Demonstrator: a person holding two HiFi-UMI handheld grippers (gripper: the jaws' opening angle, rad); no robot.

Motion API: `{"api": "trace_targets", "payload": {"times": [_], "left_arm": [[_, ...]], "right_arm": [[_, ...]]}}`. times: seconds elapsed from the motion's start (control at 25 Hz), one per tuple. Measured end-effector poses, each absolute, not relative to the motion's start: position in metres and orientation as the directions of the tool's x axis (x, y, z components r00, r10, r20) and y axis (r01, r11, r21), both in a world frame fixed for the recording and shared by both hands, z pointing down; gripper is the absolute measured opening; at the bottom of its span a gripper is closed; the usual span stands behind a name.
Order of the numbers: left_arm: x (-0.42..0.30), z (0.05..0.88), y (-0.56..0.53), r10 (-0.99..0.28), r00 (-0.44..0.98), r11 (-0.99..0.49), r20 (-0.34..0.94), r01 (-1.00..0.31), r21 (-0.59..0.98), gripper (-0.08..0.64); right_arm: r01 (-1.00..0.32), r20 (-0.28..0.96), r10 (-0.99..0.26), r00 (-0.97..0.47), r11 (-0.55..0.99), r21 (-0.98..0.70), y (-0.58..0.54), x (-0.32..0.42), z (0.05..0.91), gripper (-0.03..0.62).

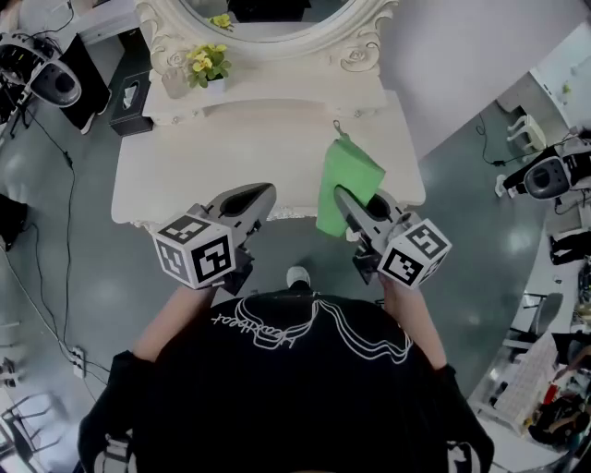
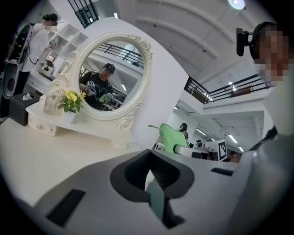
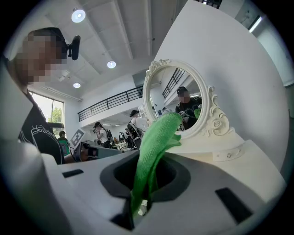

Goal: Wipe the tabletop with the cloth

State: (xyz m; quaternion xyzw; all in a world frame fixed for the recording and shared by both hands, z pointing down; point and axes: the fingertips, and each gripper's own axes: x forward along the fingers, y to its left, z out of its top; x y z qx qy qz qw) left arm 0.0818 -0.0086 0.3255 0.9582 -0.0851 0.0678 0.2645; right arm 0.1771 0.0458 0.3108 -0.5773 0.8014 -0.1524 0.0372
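A green cloth [image 1: 343, 187] hangs in a loose fold from my right gripper [image 1: 349, 200], held above the right front part of the white dressing tabletop [image 1: 203, 171]. In the right gripper view the cloth [image 3: 151, 153] is pinched between the jaws and rises out of them. My left gripper [image 1: 263, 194] sits over the table's front edge near the middle, jaws closed together with nothing between them. From the left gripper view [image 2: 149, 169] the cloth [image 2: 171, 136] shows off to the right.
An oval mirror [image 1: 268, 23] in an ornate white frame stands at the back of the table on a low shelf [image 1: 277, 92]. On the shelf's left are a small pot of yellow flowers [image 1: 208, 65] and a glass jar [image 1: 174, 81]. A black tissue box [image 1: 129, 92] lies left of the table.
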Motion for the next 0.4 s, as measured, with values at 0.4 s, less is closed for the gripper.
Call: {"api": "trace_targets", "payload": {"times": [0.4], "left_arm": [[0.064, 0.328, -0.008, -0.119, 0.979, -0.85, 0.165, -0.187, 0.493, 0.003]], "right_arm": [[-0.939, 0.129, -0.95, -0.283, 0.247, -0.238, 0.052, 0.161, 0.315, 0.054]]}}
